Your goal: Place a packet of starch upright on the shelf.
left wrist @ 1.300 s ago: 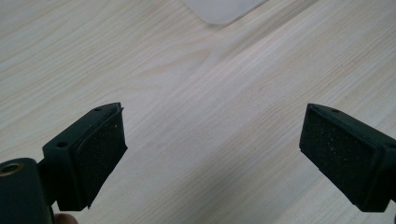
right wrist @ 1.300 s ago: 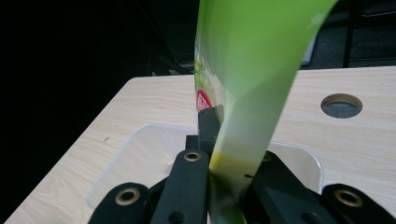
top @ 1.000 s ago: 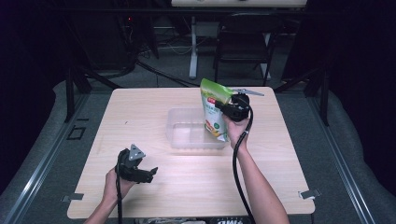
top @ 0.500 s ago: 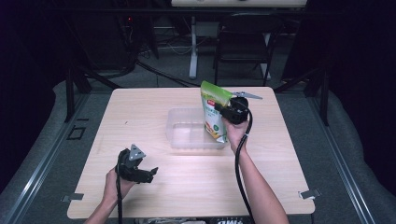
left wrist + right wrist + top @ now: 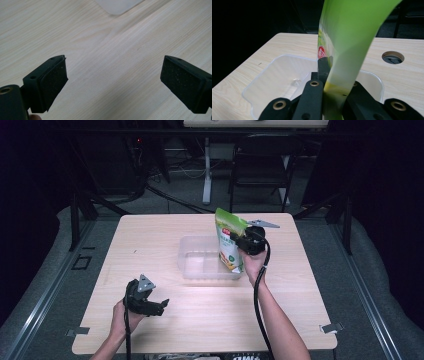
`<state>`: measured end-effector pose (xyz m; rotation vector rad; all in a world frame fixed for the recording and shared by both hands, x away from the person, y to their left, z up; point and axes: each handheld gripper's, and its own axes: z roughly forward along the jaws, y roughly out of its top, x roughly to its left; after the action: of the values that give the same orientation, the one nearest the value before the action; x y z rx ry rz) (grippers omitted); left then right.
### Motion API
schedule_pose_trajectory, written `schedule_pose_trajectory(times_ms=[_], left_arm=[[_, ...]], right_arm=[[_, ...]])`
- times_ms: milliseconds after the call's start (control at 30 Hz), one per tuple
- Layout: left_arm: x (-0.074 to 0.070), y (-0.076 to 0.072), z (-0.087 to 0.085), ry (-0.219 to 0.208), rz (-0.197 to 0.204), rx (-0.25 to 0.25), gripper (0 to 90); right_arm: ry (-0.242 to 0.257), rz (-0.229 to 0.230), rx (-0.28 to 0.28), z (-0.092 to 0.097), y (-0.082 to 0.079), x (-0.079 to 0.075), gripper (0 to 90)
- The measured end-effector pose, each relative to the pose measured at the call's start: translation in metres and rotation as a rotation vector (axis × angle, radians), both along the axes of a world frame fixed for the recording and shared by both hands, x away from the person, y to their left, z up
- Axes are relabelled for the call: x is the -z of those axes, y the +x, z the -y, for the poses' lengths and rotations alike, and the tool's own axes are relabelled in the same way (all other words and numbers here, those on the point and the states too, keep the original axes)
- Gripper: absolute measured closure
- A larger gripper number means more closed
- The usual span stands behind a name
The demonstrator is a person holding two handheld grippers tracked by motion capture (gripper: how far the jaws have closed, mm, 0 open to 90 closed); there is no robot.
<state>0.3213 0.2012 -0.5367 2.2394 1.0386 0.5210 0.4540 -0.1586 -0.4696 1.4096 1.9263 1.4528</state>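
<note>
The right hand-held gripper point(image 5: 239, 241) stays clamped on the green pouch point(image 5: 229, 245), holding it upright over the right end of the clear plastic tray point(image 5: 200, 265) at the middle of the desk point(image 5: 150, 235); since a second ago the pouch has shifted only slightly, lower and nearer the person. The left hand-held gripper point(image 5: 157, 306) remains near the desk's front left with its jaws wide apart and nothing between them.

L gripper point(image 5: 161, 306) low, jaws wide apart, R gripper point(image 5: 234, 239) raised, jaws clamped.
</note>
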Motion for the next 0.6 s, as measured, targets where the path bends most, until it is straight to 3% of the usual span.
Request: schedule_pose_trajectory(times_ms=[600], left_arm=[[-0.0008, -0.0005, -0.0001, 0.006, 0.001, 0.000, 7.0]], right_arm=[[-0.023, 0.014, 0.014, 0.0041, -0.0081, 0.0054, 89.4]])
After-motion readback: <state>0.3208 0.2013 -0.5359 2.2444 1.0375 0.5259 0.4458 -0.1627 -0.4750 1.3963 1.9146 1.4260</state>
